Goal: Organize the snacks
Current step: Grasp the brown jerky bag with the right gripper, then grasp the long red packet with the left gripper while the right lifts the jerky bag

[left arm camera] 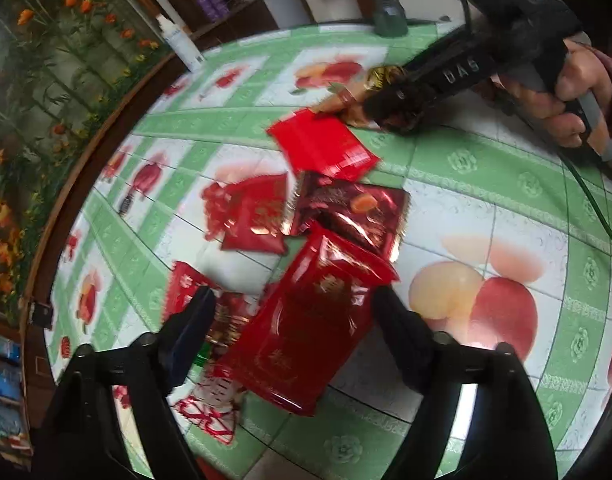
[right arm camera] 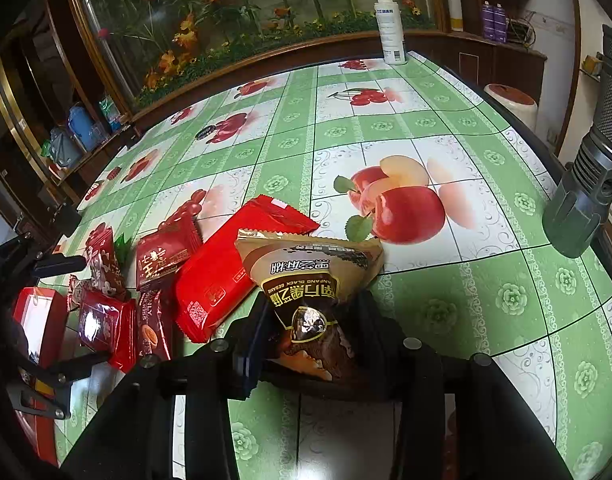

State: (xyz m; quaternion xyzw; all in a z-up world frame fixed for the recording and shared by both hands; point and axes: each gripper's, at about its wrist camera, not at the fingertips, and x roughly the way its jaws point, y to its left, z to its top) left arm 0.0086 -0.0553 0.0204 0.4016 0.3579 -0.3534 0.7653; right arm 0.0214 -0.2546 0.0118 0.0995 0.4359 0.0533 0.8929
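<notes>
The brown sesame-paste packet [right arm camera: 310, 276] lies lengthwise away from the right gripper [right arm camera: 310, 320], its serrated far end resting on the bright red packet [right arm camera: 226, 268], its near end pinched between the narrowed jaws, while the left gripper [left arm camera: 294, 300] hangs spread wide above a large red pouch [left arm camera: 306, 320] nearby.

Left wrist camera rides behind its own two fingers [left arm camera: 202, 308], tilted steeply down and close over the scattered red snack packets [left arm camera: 306, 332] on the fruit-print tablecloth [left arm camera: 486, 184]. Right wrist camera looks down along its fingers [right arm camera: 254, 332] too, close to the table, facing the flower mural [right arm camera: 234, 12]. Both views share the bright red packet [left arm camera: 322, 152], the brown sesame packet [right arm camera: 306, 272] and the white spray bottle [right arm camera: 390, 28].
</notes>
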